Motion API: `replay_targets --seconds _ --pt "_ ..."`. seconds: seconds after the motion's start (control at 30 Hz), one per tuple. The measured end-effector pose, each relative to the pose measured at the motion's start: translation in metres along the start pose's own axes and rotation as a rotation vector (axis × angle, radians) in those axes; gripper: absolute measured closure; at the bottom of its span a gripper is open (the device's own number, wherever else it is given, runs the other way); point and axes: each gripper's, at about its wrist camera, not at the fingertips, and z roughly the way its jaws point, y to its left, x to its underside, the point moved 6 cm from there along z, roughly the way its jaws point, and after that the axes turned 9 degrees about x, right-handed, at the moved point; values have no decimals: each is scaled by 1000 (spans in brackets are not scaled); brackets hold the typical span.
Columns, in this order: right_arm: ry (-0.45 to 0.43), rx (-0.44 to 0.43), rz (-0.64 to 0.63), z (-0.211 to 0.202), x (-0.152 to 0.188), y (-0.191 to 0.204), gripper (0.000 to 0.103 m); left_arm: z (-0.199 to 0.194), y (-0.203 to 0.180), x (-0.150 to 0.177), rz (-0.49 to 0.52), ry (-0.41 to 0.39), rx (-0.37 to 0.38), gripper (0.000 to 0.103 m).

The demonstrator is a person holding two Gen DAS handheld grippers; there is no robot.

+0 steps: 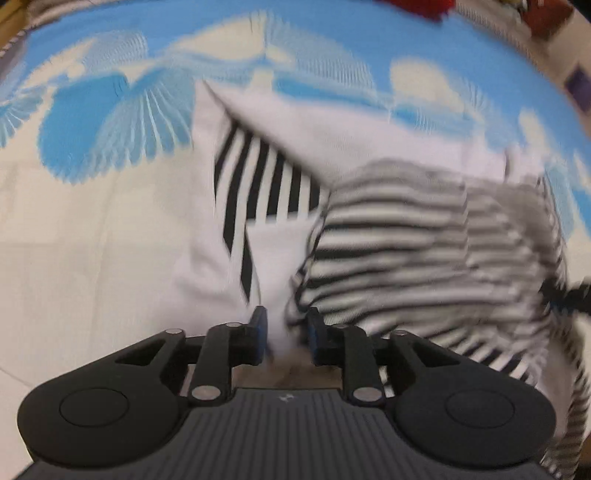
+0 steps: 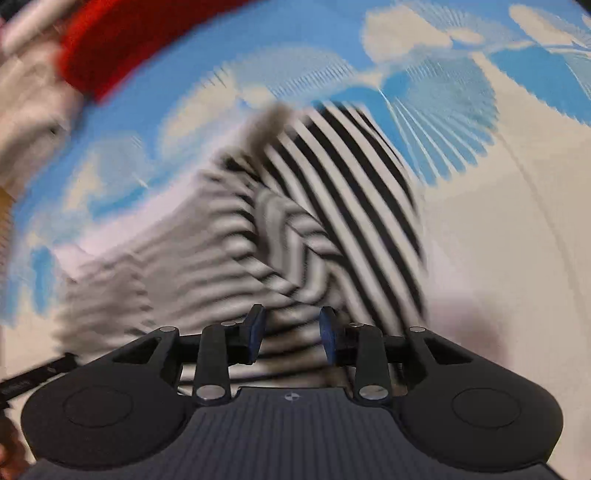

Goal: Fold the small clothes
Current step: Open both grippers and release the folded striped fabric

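A small black-and-white striped garment [image 1: 399, 240] with plain white panels lies bunched on the bedsheet [image 1: 92, 221]. My left gripper [image 1: 286, 334] hangs just over its near white edge, jaws apart, and the pads [image 1: 258, 332] press on nothing. In the right wrist view the same striped garment [image 2: 332, 206] lies folded over itself, blurred by motion. My right gripper [image 2: 291, 332] is open above its near striped edge, with cloth showing in the gap but not pinched.
The sheet [image 2: 498, 221] is cream with a blue feather pattern. A red cloth [image 2: 110, 48] lies at the far edge, also seen as a red cloth [image 1: 424, 7] at the top. A black tool part [image 2: 33, 380] pokes in at lower left.
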Motion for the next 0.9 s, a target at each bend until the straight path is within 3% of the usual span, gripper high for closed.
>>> replay_targets --seconds 0.13,0.2,0.3,0.5,0.6,0.67,0.8,0.9 --pt "-55 11 -4 -14 -4 -5 69 -52 -1 -10 15 -159 4 73" --pt "-139 -26 -5 -46 -7 -5 69 -91 -4 -9 16 -264 23 73" --pt "-272 -80 8 -105 -5 -10 69 -136 -11 -1 48 -354 25 73" --pt "-535 -134 -47 -223 30 -35 69 -221 -20 64 90 -492 68 73" --pt "-617 -116 -69 -258 68 -62 66 -238 -25 112 113 -516 84 73" --pt "-626 -94 -58 -265 97 -82 63 -238 -27 148 131 -517 88 73" --pt "-549 -61 -4 -245 146 -118 62 -216 -17 201 80 -457 81 73" --pt "-460 -32 37 -213 179 -136 62 -194 -8 228 -16 -368 85 73"
